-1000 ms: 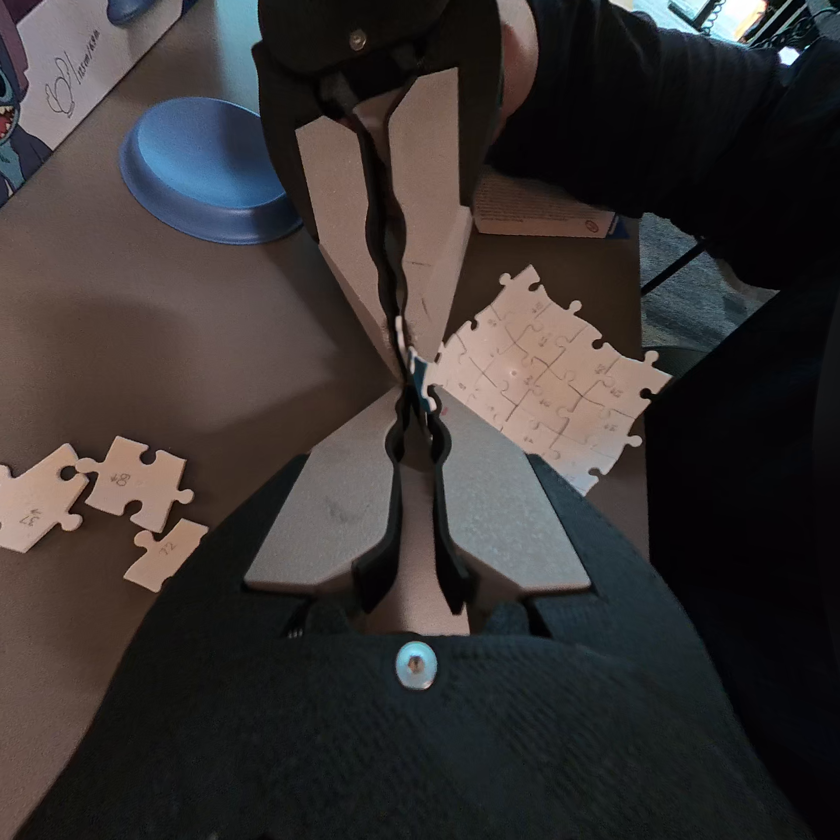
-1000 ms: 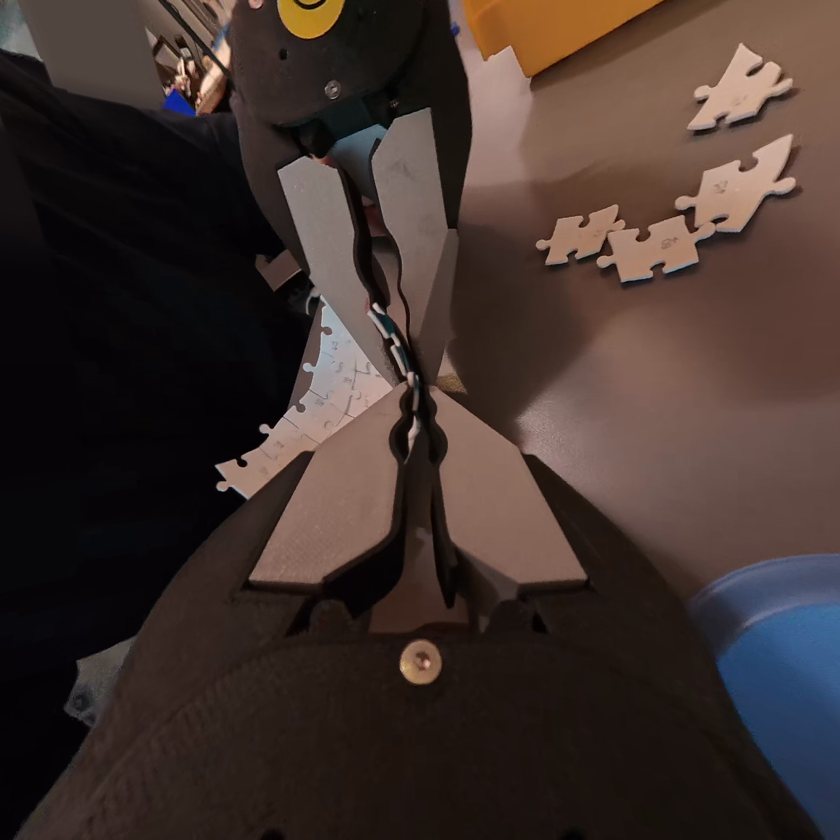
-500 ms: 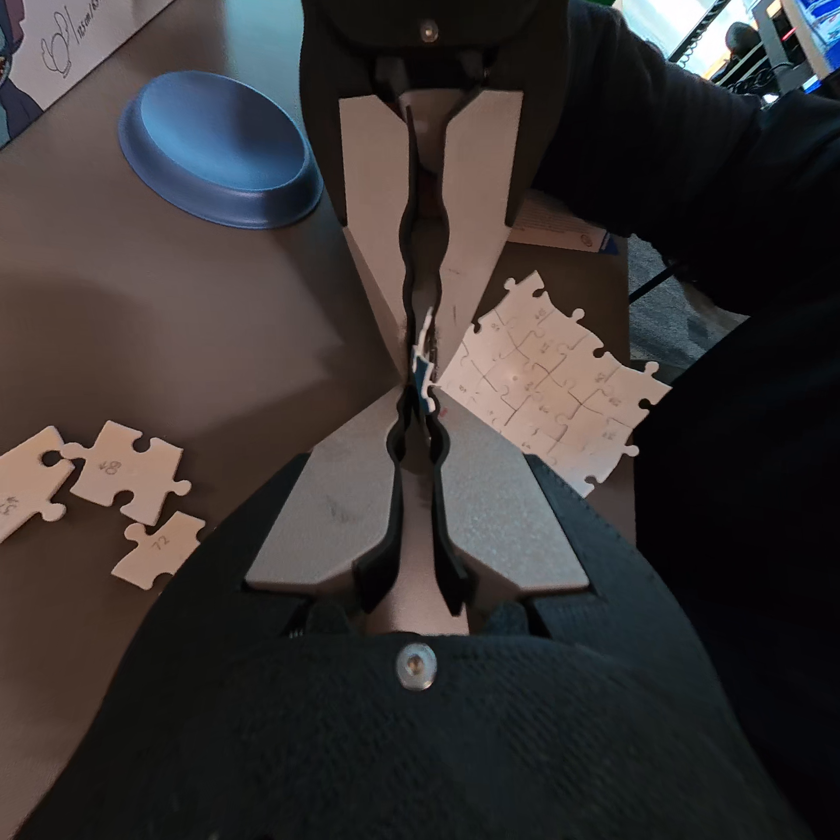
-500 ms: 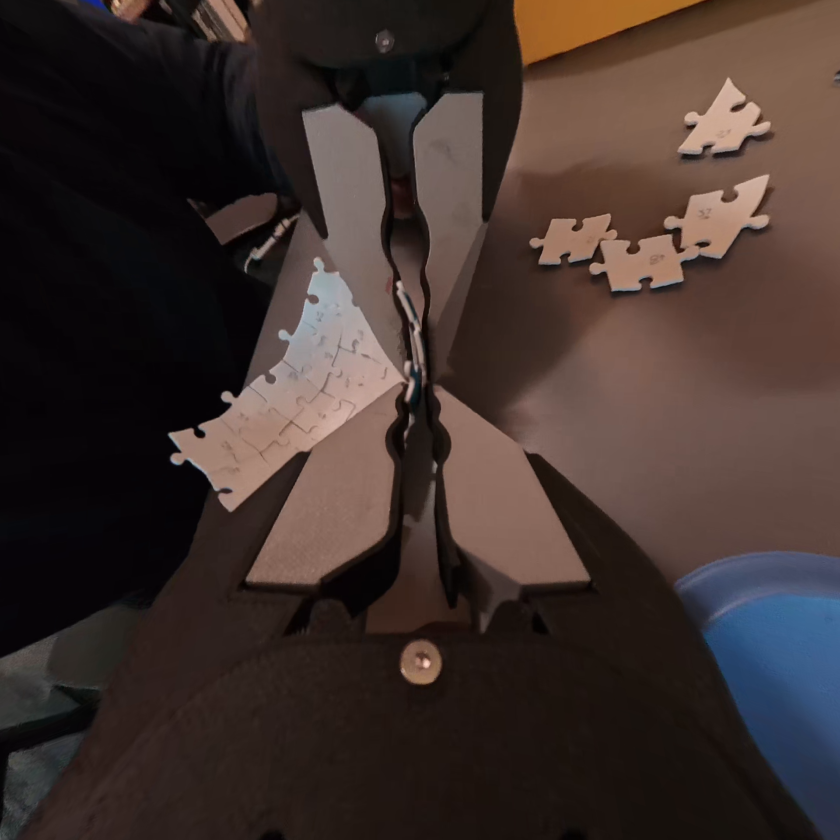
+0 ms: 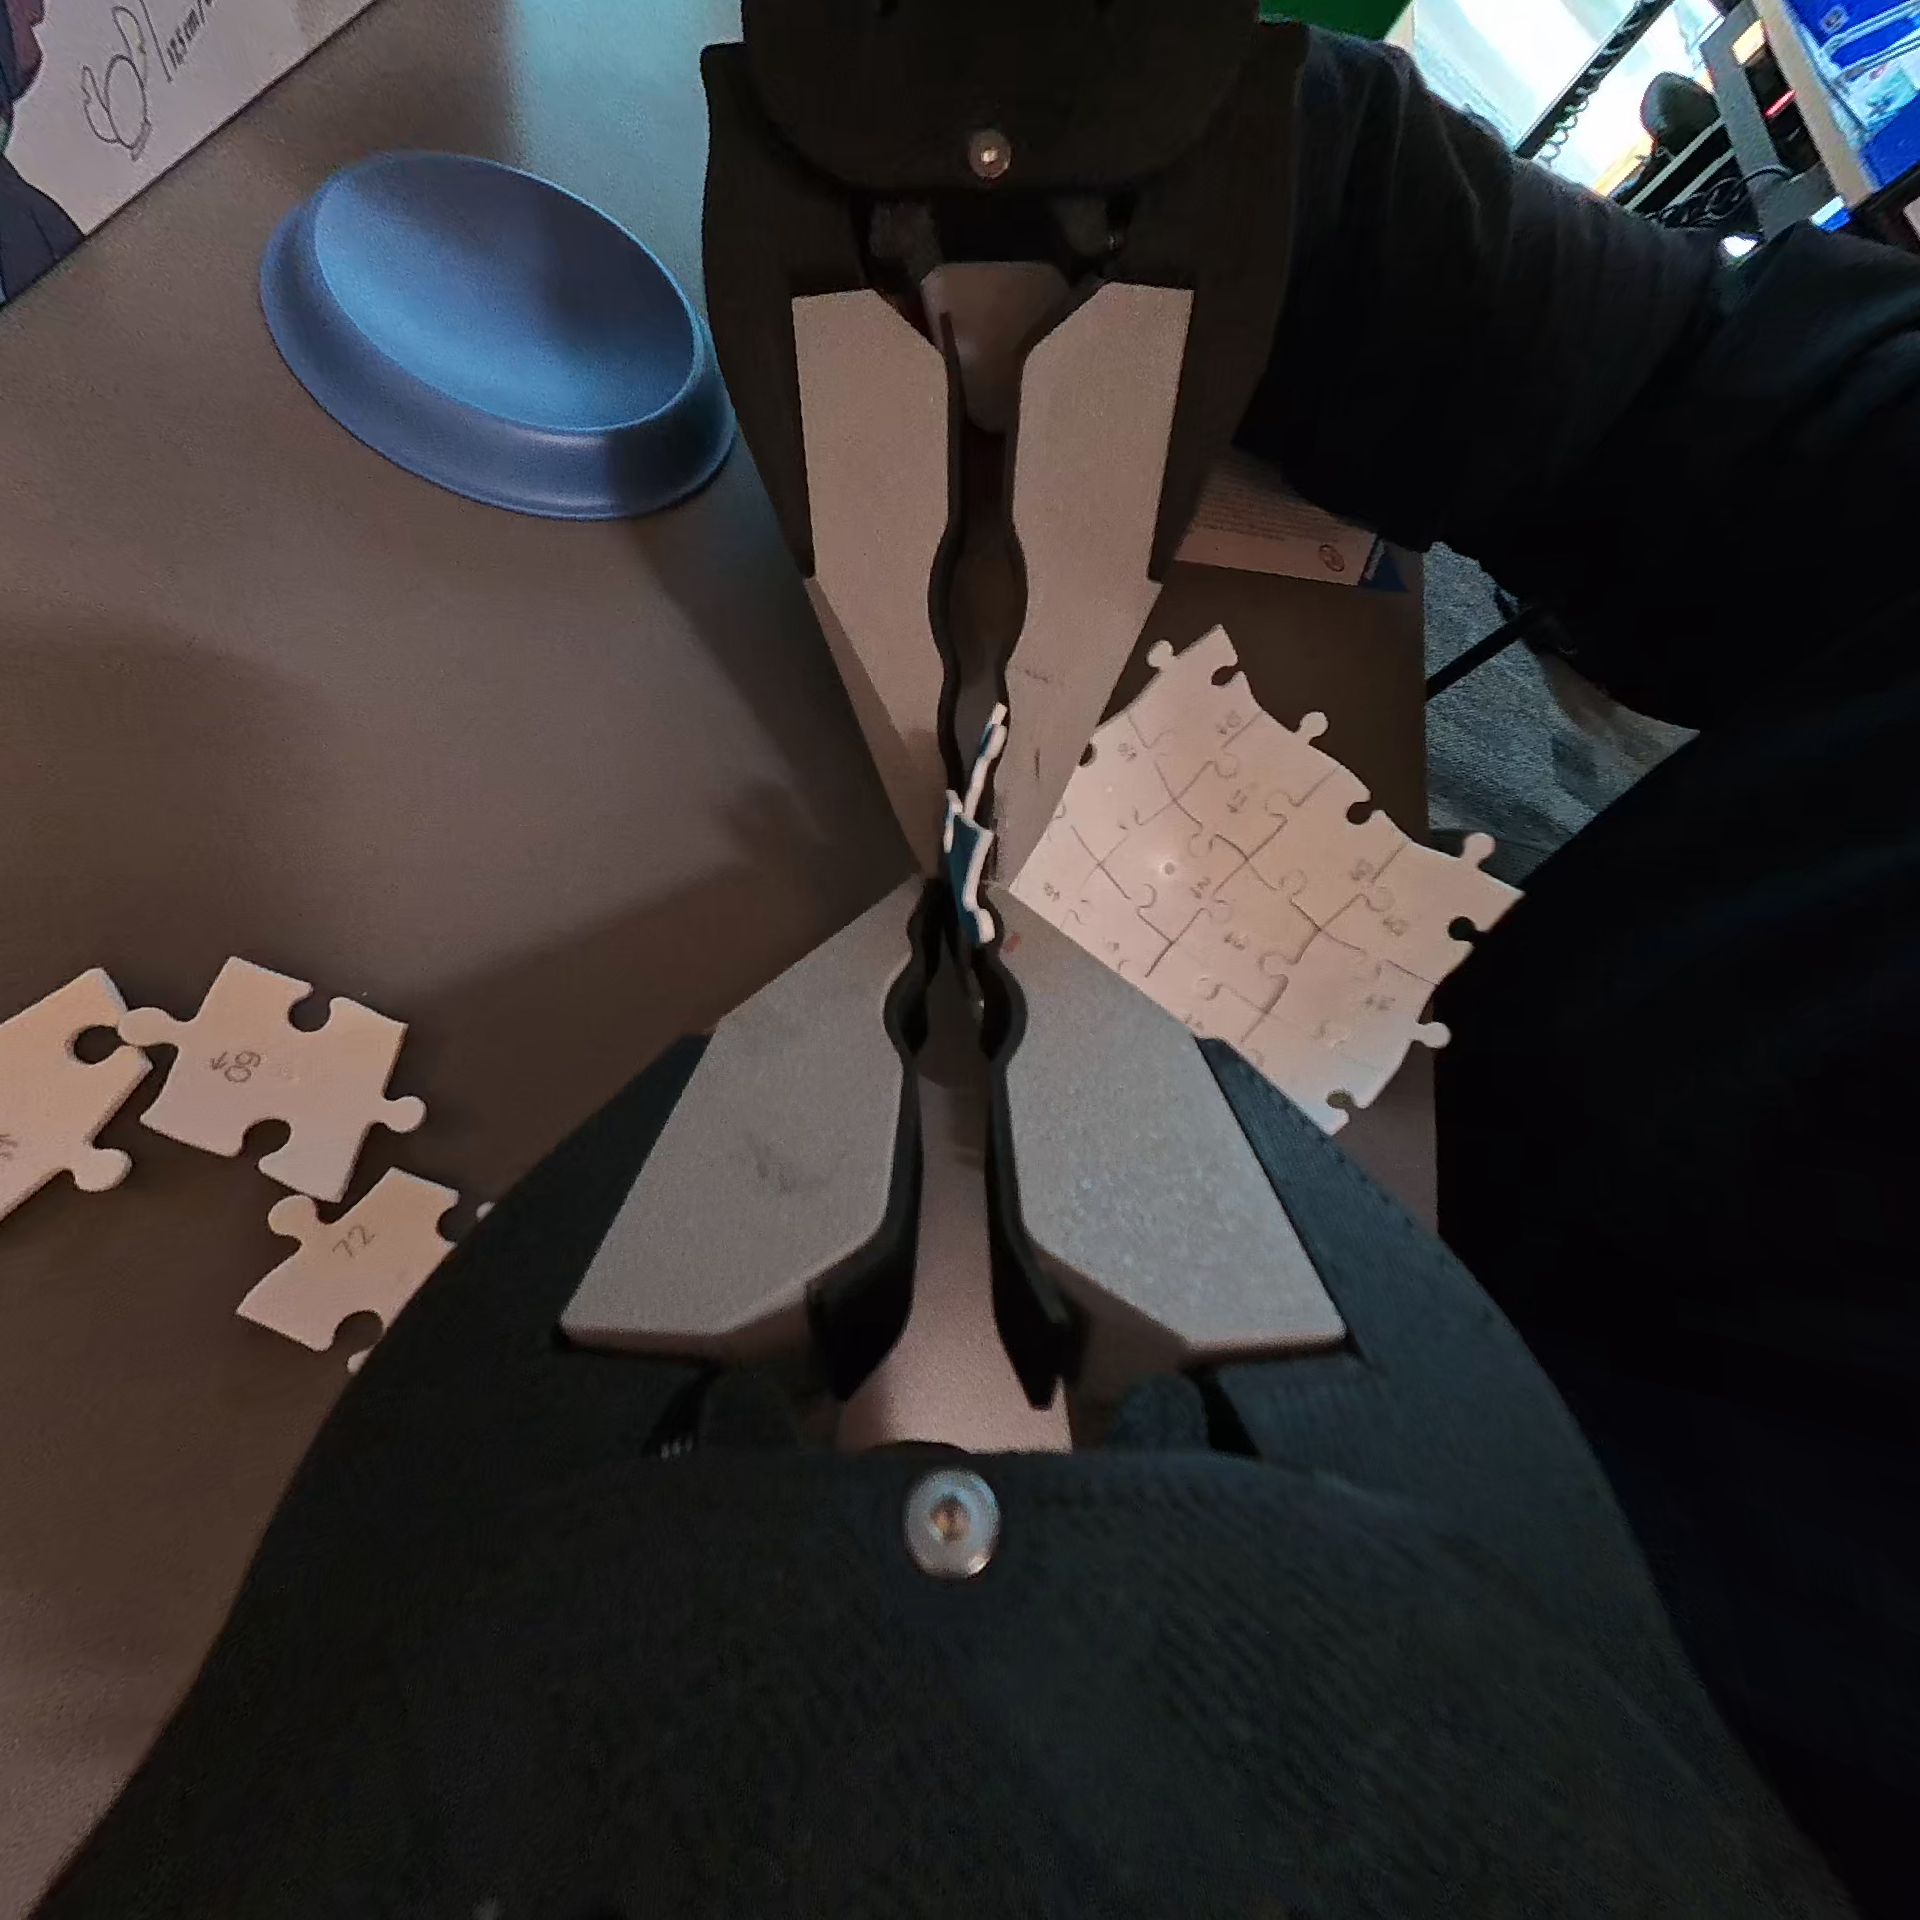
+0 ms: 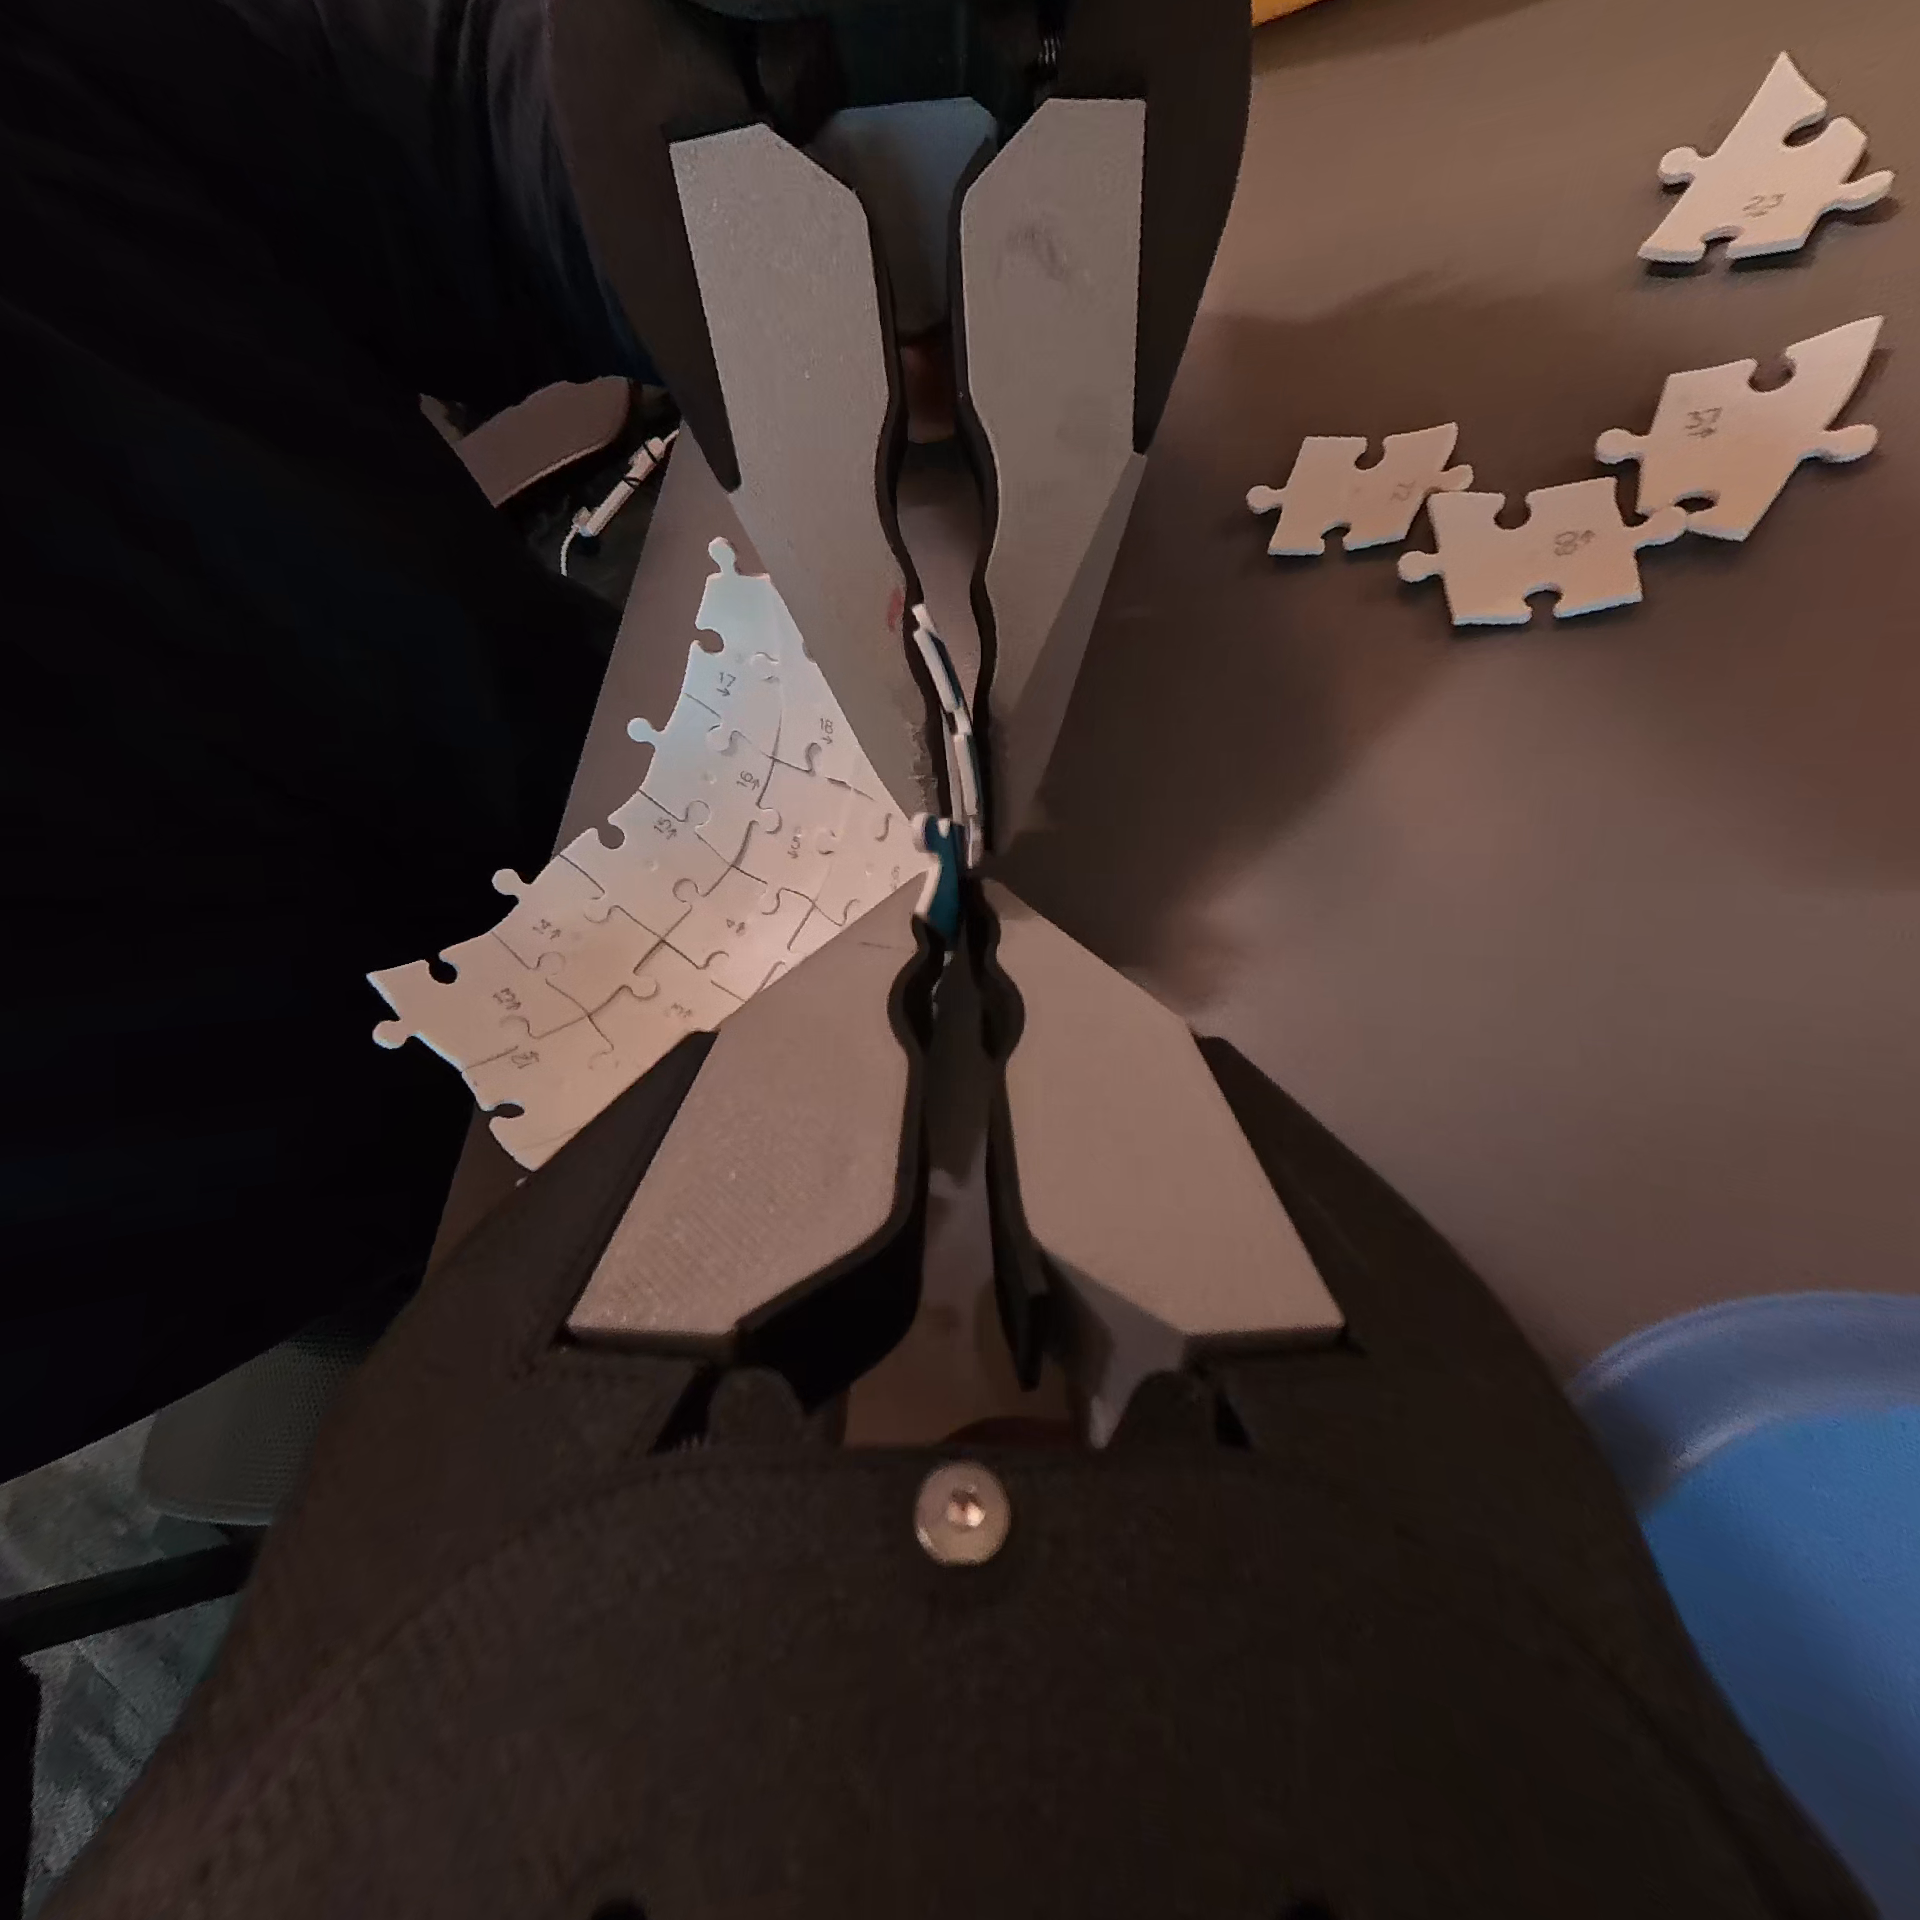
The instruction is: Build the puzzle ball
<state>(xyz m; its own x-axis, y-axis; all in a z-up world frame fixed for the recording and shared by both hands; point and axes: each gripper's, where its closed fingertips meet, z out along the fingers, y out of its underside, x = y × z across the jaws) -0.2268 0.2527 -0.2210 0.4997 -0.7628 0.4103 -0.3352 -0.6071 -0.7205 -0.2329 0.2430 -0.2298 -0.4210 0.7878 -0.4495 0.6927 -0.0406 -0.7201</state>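
Observation:
My left gripper [image 5: 958, 914] and right gripper [image 6: 961, 899] meet tip to tip above the brown table [image 5: 416, 748]. Both are shut on one edge of the assembled puzzle section [image 5: 1247, 883], a curved white panel of several joined pieces. It fans out beside the fingers and also shows in the right wrist view [image 6: 675, 894]. Its pinched edge shows edge-on, blue and white, between the fingertips. I cannot tell whether the blue bit at the tips is a separate piece. Loose white pieces [image 5: 270, 1070] lie face down on the table, also in the right wrist view [image 6: 1527, 551].
A blue dish [image 5: 488, 322] stands on the table; it also shows in the right wrist view [image 6: 1766, 1558]. A printed box [image 5: 156, 83] lies at the far corner. A leaflet [image 5: 1278, 520] lies near the table edge. A person's dark sleeve [image 5: 1558, 364] holds the far gripper. Left and right tips are no more than a few centimetres apart. The blue dish [image 5: 488, 322] is about equally far from each gripper, around 15 centimeters.
The two grippers have turned to face each other squarely and come a little closer. More of the assembled section has swung into view. Both stay shut.

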